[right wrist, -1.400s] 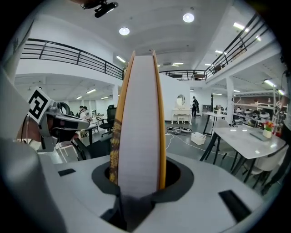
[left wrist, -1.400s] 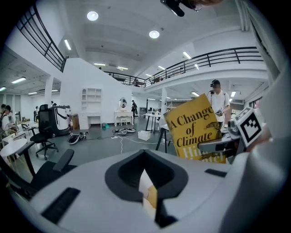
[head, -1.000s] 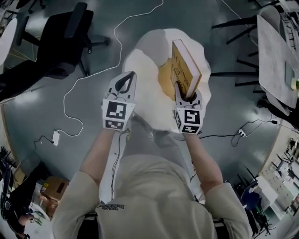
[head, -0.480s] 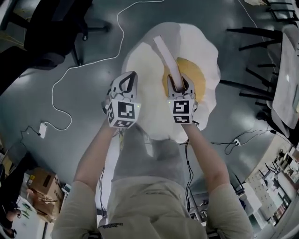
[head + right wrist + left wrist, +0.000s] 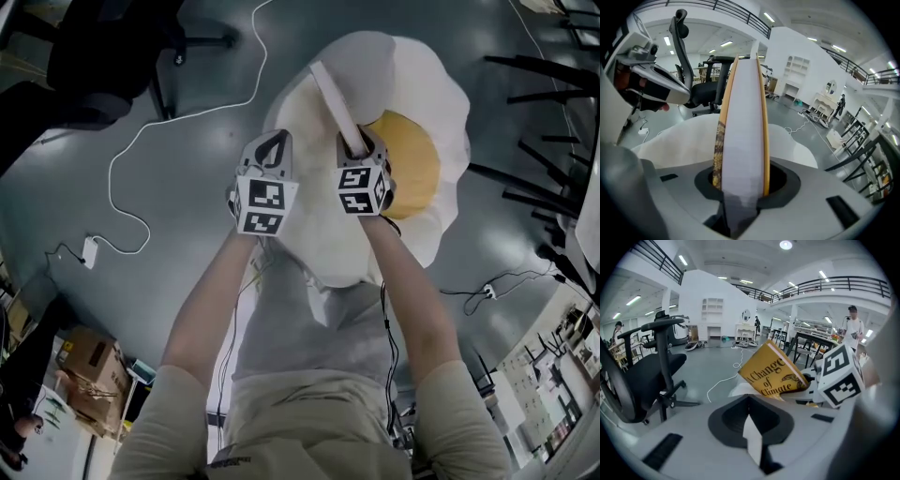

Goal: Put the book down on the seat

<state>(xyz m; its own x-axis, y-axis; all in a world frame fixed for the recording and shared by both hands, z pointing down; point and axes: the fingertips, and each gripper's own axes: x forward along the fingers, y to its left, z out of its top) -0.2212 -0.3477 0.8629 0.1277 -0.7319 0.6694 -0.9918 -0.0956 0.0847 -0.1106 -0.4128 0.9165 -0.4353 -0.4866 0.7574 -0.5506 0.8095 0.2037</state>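
Observation:
The seat (image 5: 314, 220) is a soft white cushion shaped like a fried egg, with a yellow yolk (image 5: 419, 165), and it lies on the grey floor. My right gripper (image 5: 357, 148) is shut on a yellow-covered book (image 5: 331, 101), held edge-on and upright over the cushion. In the right gripper view the book's white page edge (image 5: 740, 126) rises straight out of the jaws. The left gripper view shows its cover (image 5: 772, 374) beside the right gripper's marker cube (image 5: 840, 376). My left gripper (image 5: 272, 145) hangs shut and empty just left of the book.
A black office chair (image 5: 89, 52) stands at the upper left, and it shows in the left gripper view (image 5: 651, 373) too. A white cable (image 5: 141, 141) runs across the floor to an adapter (image 5: 91, 251). Black chair legs (image 5: 534, 112) stand at the right. A cardboard box (image 5: 89, 384) lies at the lower left.
Both grippers have come down close over the cushion. The book has rolled from showing its cover to standing edge-on. The left gripper has moved nearer the right one.

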